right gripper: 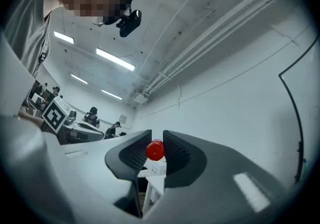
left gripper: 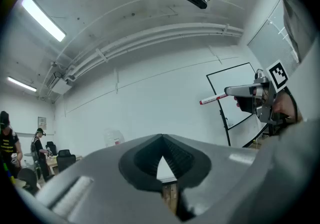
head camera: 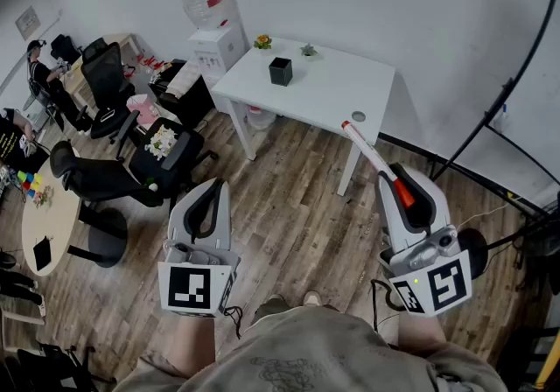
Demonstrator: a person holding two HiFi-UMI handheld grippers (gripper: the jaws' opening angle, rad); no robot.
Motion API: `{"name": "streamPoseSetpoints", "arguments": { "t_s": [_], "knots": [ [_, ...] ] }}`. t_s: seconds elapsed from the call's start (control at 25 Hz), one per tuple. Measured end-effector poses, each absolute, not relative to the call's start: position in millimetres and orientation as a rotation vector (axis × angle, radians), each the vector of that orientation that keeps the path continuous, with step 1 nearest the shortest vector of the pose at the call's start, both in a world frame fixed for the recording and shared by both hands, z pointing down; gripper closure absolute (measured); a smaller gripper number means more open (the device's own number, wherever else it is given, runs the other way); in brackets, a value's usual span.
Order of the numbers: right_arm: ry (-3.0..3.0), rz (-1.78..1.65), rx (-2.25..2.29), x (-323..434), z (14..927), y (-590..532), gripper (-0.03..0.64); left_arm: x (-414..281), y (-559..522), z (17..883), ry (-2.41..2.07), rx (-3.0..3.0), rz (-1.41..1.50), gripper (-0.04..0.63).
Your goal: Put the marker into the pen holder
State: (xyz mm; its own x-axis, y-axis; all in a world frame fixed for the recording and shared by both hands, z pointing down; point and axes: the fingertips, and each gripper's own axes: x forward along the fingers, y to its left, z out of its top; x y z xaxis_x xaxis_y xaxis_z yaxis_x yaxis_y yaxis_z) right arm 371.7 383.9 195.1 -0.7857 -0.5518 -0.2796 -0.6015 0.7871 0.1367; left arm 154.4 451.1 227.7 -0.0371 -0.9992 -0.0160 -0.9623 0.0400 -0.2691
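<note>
The marker (head camera: 367, 150) is white with red ends and sticks out forward from my right gripper (head camera: 391, 175), which is shut on it above the wooden floor. Its red end (right gripper: 154, 150) shows pinched between the jaws in the right gripper view. The black pen holder (head camera: 280, 71) stands upright on the white table (head camera: 332, 88) ahead, well beyond the marker's tip. My left gripper (head camera: 213, 187) hangs over the floor at lower left, shut with nothing in it (left gripper: 161, 140). From the left gripper view, the right gripper (left gripper: 252, 94) and marker (left gripper: 216, 99) show at the right.
Two small plants (head camera: 262, 42) (head camera: 308, 51) sit at the table's back edge. A water dispenser (head camera: 214, 31) stands to its left. Office chairs (head camera: 114, 176), a round table (head camera: 39, 224) and people fill the left side. Black stand poles (head camera: 503, 97) rise at right.
</note>
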Motion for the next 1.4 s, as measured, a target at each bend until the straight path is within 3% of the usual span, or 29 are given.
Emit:
{"name": "streamPoseSetpoints", "arguments": {
  "t_s": [1.4],
  "knots": [
    [2.908,0.15,-0.821,377.2,237.0,362.7,0.52,183.7,417.7,249.4,2.029,-2.089,-0.371,0.595]
  ]
}}
